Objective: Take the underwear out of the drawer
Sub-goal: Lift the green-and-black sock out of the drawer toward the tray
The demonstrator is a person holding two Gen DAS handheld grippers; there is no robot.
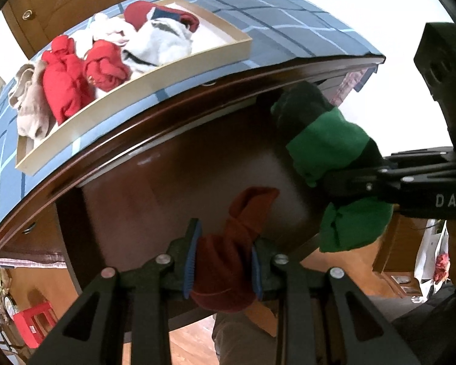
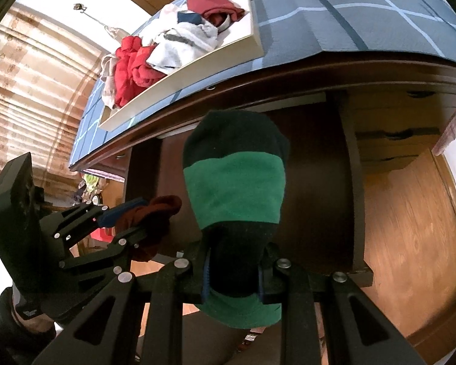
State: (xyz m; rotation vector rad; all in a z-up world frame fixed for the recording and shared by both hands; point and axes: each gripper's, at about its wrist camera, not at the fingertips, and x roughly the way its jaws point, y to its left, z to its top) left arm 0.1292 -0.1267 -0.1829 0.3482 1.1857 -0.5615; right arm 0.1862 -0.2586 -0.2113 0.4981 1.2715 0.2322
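My left gripper (image 1: 223, 261) is shut on a rust-red rolled garment (image 1: 228, 258), held in front of the dark wooden desk front (image 1: 173, 164). It also shows in the right wrist view (image 2: 155, 216). My right gripper (image 2: 234, 269) is shut on a green and black rolled garment (image 2: 237, 188), also seen in the left wrist view (image 1: 328, 146). Both are held below the table edge. A shallow wooden tray (image 1: 155, 76) on the table holds several red, white and beige garments (image 1: 67, 82); it also shows in the right wrist view (image 2: 197, 73).
A blue checked cloth (image 1: 288, 21) covers the tabletop. The desk's side drawers (image 2: 389, 140) are at the right. A wooden door (image 2: 410, 243) and wooden floor lie beyond. A red stool (image 1: 33, 319) stands at lower left.
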